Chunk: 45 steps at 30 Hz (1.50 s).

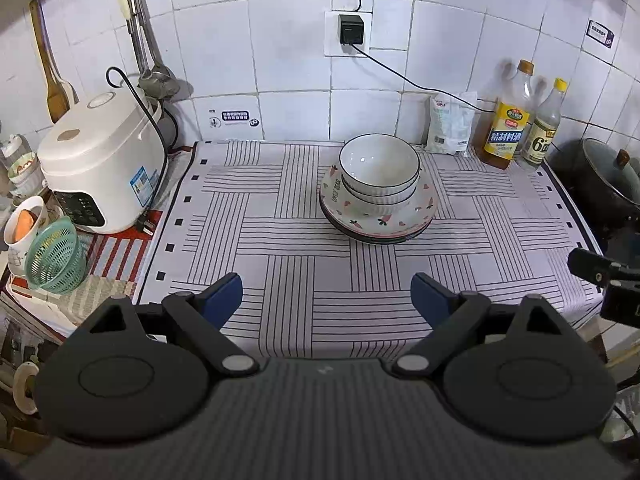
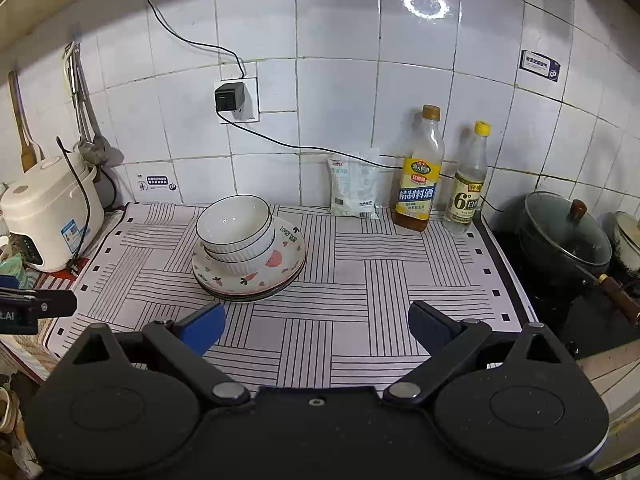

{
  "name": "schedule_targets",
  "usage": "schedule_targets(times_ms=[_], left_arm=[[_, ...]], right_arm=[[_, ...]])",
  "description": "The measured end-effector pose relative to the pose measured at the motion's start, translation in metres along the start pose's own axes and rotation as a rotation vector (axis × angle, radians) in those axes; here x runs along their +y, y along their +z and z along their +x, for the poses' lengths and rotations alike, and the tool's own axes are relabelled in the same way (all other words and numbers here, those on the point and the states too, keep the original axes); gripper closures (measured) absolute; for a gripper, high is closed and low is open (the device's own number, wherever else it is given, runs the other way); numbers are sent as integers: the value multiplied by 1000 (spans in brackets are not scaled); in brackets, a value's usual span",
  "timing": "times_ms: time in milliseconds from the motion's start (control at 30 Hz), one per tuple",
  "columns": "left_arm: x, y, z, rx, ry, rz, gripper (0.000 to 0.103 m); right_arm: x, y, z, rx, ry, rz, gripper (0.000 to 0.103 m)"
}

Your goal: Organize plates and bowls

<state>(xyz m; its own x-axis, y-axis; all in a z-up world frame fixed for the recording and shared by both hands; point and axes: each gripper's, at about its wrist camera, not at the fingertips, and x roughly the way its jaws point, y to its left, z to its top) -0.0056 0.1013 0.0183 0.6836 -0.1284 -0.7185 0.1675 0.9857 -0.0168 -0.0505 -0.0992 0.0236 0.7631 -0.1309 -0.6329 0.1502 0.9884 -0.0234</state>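
**Stacked bowls and plates on a striped cloth, both grippers standing clear**

The bowls (image 1: 379, 172) sit nested one inside another on a pile of plates (image 1: 378, 216), the uppermost plate printed with pink strawberries. The pile stands on the striped cloth (image 1: 280, 240) toward its far side, near the tiled wall (image 1: 280, 60) but apart from it. In the right wrist view the same bowls (image 2: 236, 232) and plates (image 2: 256, 276) lie left of centre.

The left gripper (image 1: 326, 300) hovers over the near part of the cloth, jaws spread wide, nothing between them; its blue pads (image 1: 224, 300) are well short of the stack. The right gripper (image 2: 316, 326) is likewise spread wide and empty, its left pad (image 2: 204, 326) just in front of the plates' near rim without touching.

Open cloth runs left, right and in front of the stack. Boundaries: a rice cooker (image 1: 104, 168) beyond the cloth's left edge, with a green basket (image 1: 56, 256) beside it; a white packet (image 1: 450, 124) and two bottles (image 1: 508, 120) along the wall at the far right; a lidded dark pot (image 2: 568, 240) past the right edge. The cloth's near edge hangs over the counter front.
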Motion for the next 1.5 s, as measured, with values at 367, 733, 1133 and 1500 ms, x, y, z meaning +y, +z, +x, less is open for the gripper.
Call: schedule_targets(times_ms=[367,733,1133,1500], left_arm=[[-4,-9,1,-29,-2,3,11],[-16,-16,7,-32,-14,34,11],[-16,-21,11,-57,-25,40,11],[-15,-22,16,-52,-21,39,8]], right_arm=[[-6,-11,-4,-36,-21,6,3],[-7,-19,4,-26,-31,-7,3],[-5,-21,10,-9,-38,-9,3],[-3,-24,12,6,-57,-1,3]])
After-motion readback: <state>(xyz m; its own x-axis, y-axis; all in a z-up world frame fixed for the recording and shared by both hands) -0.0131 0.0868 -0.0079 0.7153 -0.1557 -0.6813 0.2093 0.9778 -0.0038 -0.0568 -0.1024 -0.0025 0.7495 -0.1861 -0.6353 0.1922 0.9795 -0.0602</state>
